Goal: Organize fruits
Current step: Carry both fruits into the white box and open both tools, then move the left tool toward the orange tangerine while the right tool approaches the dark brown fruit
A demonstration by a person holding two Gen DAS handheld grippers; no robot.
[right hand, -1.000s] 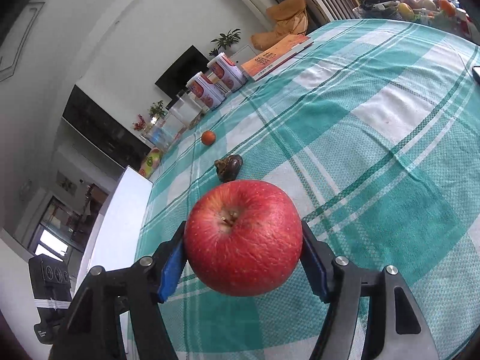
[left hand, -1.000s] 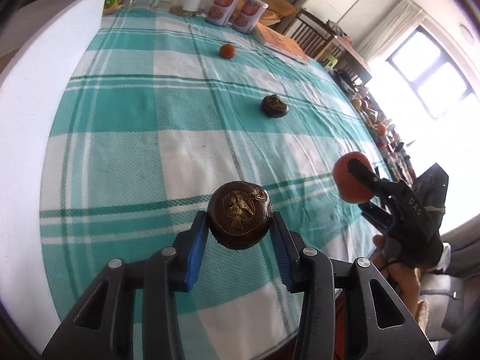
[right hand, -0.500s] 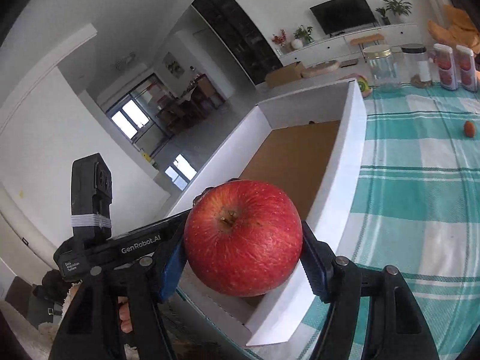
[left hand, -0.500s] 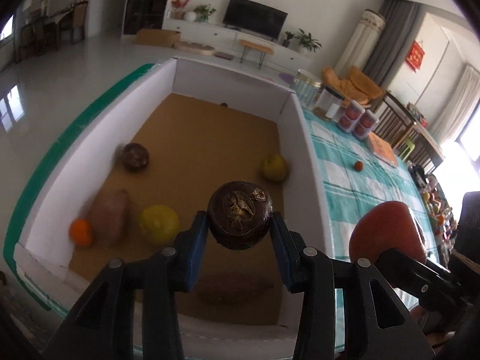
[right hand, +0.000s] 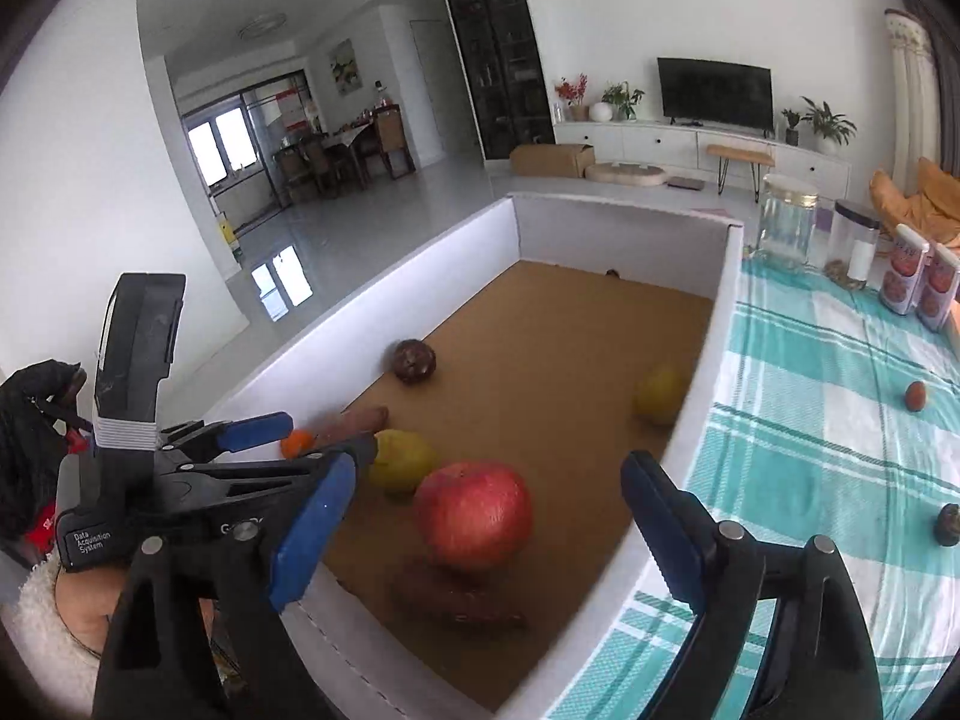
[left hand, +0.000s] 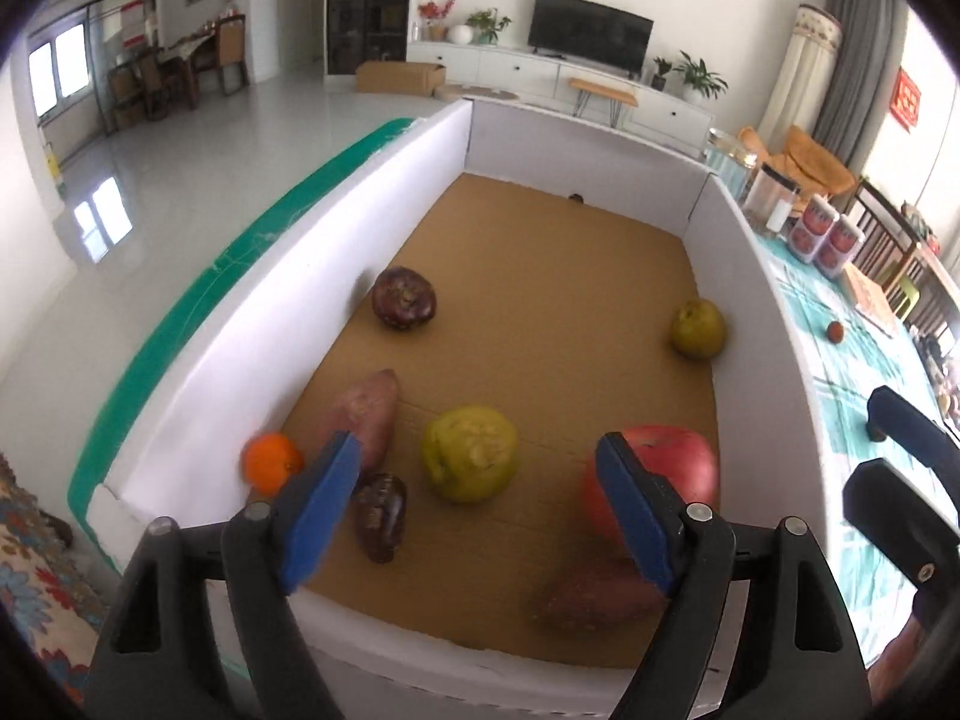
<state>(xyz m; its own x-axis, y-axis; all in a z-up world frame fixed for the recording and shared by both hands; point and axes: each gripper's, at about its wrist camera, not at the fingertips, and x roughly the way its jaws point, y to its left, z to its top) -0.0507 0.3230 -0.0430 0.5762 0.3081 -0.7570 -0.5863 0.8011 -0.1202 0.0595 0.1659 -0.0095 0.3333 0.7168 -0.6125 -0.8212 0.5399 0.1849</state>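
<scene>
Both grippers hang over the near end of the white-walled box [left hand: 252,324], jaws opening, with no pad touching fruit. My left gripper [left hand: 480,507] has nothing in its grip; the dark wrinkled fruit [left hand: 379,516] lies on the cardboard floor just past its left finger. My right gripper [right hand: 491,468] stands wide, and the red apple [right hand: 474,513] sits loose below it, by a sweet potato [right hand: 456,600]. The apple [left hand: 660,474] shows blurred behind the left gripper's right finger. On the tablecloth are a small orange-brown fruit [right hand: 915,396] and a dark fruit [right hand: 948,525].
The box also holds a round dark fruit [left hand: 403,298], a pear [left hand: 697,327], a yellow-green fruit [left hand: 470,461], an orange [left hand: 271,461] and a second sweet potato [left hand: 366,414]. Jars [right hand: 786,222] and cans [right hand: 906,279] stand at the table's far end.
Both grippers have gone from shut to wide. The dark fruit has dropped out of the left one and the apple out of the right one, and both are now in the box.
</scene>
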